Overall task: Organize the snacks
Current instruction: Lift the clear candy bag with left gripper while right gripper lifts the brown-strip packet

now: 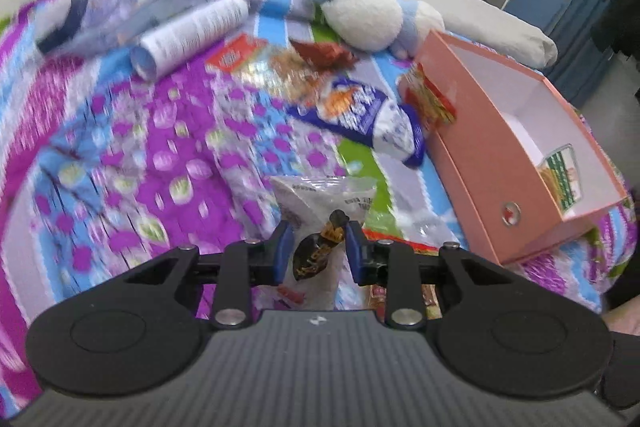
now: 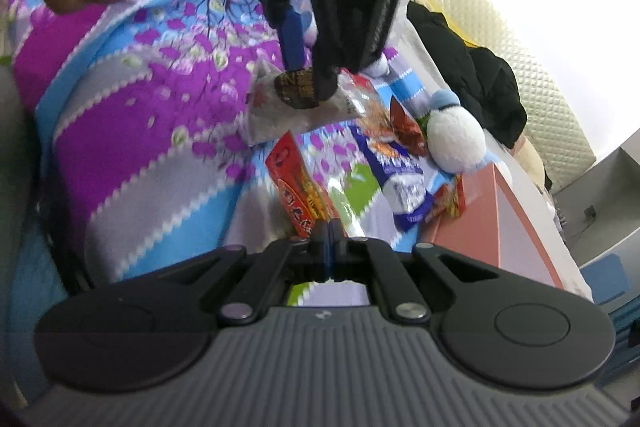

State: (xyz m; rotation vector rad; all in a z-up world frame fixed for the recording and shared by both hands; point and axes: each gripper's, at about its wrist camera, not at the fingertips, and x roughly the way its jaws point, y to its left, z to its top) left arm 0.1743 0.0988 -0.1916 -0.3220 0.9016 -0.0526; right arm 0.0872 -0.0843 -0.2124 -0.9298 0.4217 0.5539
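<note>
My left gripper (image 1: 318, 233) is shut on a clear snack bag (image 1: 320, 203) with a black and gold label, lifted above the bedspread. The right wrist view shows the same left gripper (image 2: 308, 75) from the side, a hand on its handle and the bag (image 2: 280, 107) hanging from its blue pads. My right gripper (image 2: 328, 231) is shut with nothing between its fingers. A pink open box (image 1: 492, 155) lies at the right with a green packet (image 1: 560, 179) inside. A blue and white packet (image 1: 360, 111) and a red packet (image 1: 430, 99) lie beside the box.
A purple, blue and grey bedspread (image 1: 160, 147) covers the bed. On it lie a white tube (image 1: 192, 35), a white and blue plush toy (image 1: 360, 11), a red-orange packet (image 2: 296, 187) and several other wrappers. Black clothing (image 2: 472, 83) is piled behind.
</note>
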